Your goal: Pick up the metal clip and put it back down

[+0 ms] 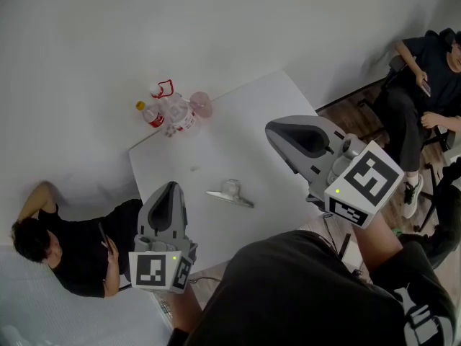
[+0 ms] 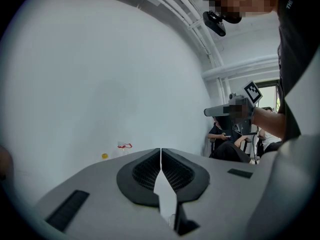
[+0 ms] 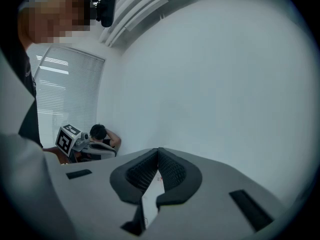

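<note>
The metal clip (image 1: pixel 230 194) lies flat on the white table (image 1: pixel 252 114), near its middle. My left gripper (image 1: pixel 171 187) hovers over the table's near left edge, left of the clip and apart from it. Its jaws are shut, tips touching, with nothing between them (image 2: pixel 160 150). My right gripper (image 1: pixel 271 130) is held up to the right of the clip and above it, also shut and empty (image 3: pixel 158 149). Neither gripper view shows the clip.
Several plastic bottles (image 1: pixel 171 111) stand at the table's far left corner, also in the left gripper view as bottles (image 2: pixel 123 146). One person sits by the table's left side (image 1: pixel 65 247) and another sits at the far right (image 1: pixel 421 71). A white wall runs behind the table.
</note>
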`<action>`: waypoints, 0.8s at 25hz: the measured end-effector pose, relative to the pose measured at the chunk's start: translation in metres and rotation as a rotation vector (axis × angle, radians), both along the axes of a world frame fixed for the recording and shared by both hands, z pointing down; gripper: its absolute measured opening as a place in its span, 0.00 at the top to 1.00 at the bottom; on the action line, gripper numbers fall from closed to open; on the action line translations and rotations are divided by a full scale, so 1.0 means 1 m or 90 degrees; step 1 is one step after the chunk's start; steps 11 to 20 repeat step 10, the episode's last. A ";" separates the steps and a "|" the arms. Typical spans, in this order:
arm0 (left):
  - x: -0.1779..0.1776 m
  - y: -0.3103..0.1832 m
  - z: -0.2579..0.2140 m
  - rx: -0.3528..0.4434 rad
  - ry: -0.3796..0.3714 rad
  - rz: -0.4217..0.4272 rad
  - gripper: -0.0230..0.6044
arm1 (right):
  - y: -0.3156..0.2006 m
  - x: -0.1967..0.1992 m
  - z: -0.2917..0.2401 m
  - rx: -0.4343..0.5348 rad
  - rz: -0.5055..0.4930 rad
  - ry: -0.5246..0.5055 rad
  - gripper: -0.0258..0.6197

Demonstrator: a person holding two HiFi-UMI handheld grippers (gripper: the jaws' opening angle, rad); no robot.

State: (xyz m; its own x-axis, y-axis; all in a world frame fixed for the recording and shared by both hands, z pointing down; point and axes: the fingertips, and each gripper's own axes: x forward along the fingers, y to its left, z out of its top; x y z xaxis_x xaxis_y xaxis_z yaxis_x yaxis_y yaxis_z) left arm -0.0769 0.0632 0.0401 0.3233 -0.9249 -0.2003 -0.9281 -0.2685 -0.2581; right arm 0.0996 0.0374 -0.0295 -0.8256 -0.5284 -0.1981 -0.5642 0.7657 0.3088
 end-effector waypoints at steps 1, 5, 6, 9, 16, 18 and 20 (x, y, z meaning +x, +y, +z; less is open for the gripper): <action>0.000 0.001 0.000 -0.001 0.000 -0.002 0.93 | 0.000 0.000 0.000 0.000 -0.001 0.000 0.93; -0.003 0.002 0.000 0.000 -0.001 -0.005 0.93 | 0.000 -0.002 0.000 0.001 -0.005 0.002 0.93; -0.004 0.001 0.000 0.002 0.000 -0.006 0.93 | -0.001 -0.004 0.000 0.002 -0.005 0.003 0.93; -0.006 -0.002 0.002 0.001 0.004 -0.005 0.93 | -0.003 -0.007 0.000 0.003 -0.005 0.007 0.93; -0.007 -0.003 0.003 0.000 0.005 -0.005 0.93 | -0.004 -0.008 0.000 0.003 -0.005 0.009 0.93; -0.007 -0.003 0.003 0.000 0.005 -0.005 0.93 | -0.004 -0.008 0.000 0.003 -0.005 0.009 0.93; -0.007 -0.003 0.003 0.000 0.005 -0.005 0.93 | -0.004 -0.008 0.000 0.003 -0.005 0.009 0.93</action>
